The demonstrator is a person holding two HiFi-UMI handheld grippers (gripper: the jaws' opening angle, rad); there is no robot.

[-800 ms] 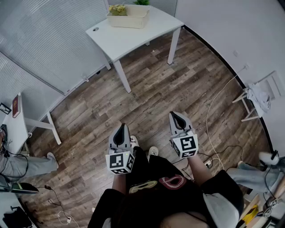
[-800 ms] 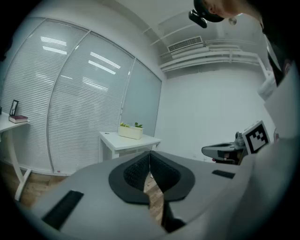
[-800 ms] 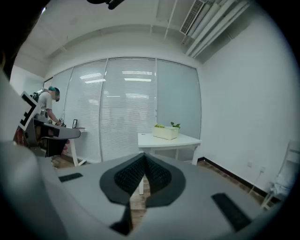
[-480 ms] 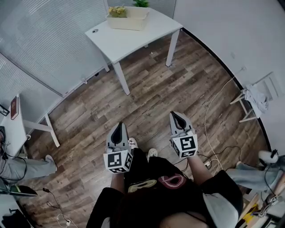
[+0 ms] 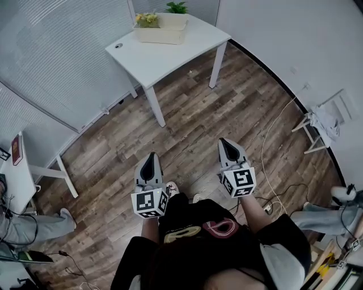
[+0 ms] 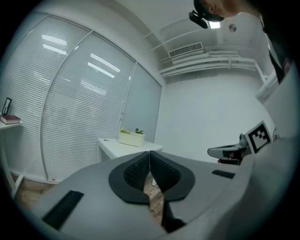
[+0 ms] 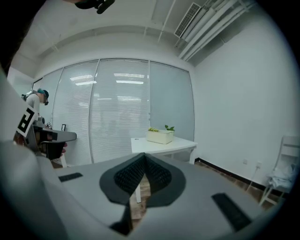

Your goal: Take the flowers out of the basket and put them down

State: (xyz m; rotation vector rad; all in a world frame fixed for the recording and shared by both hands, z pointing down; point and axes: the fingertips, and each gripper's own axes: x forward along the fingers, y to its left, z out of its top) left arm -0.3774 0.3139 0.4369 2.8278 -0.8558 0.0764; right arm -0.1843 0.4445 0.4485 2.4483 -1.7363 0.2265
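A cream rectangular basket (image 5: 160, 35) stands on a white table (image 5: 170, 54) at the far end of the room, with yellow flowers (image 5: 146, 19) at its left end and a green plant (image 5: 176, 8) behind. The same basket (image 6: 131, 138) shows small in the left gripper view, and the basket (image 7: 160, 136) also shows in the right gripper view. My left gripper (image 5: 148, 165) and right gripper (image 5: 228, 150) are held level over the wooden floor, far from the table. Both are shut with nothing between their pads.
A white folding chair (image 5: 326, 122) with cloth stands at the right wall, and a cable (image 5: 271, 170) lies on the floor near it. A second white table (image 5: 20, 164) is at the left. Another person's legs (image 5: 34, 224) are at lower left.
The head view has shifted a little: the table with the basket sits slightly lower and nearer in the frame. Both grippers keep their pose and stay shut.
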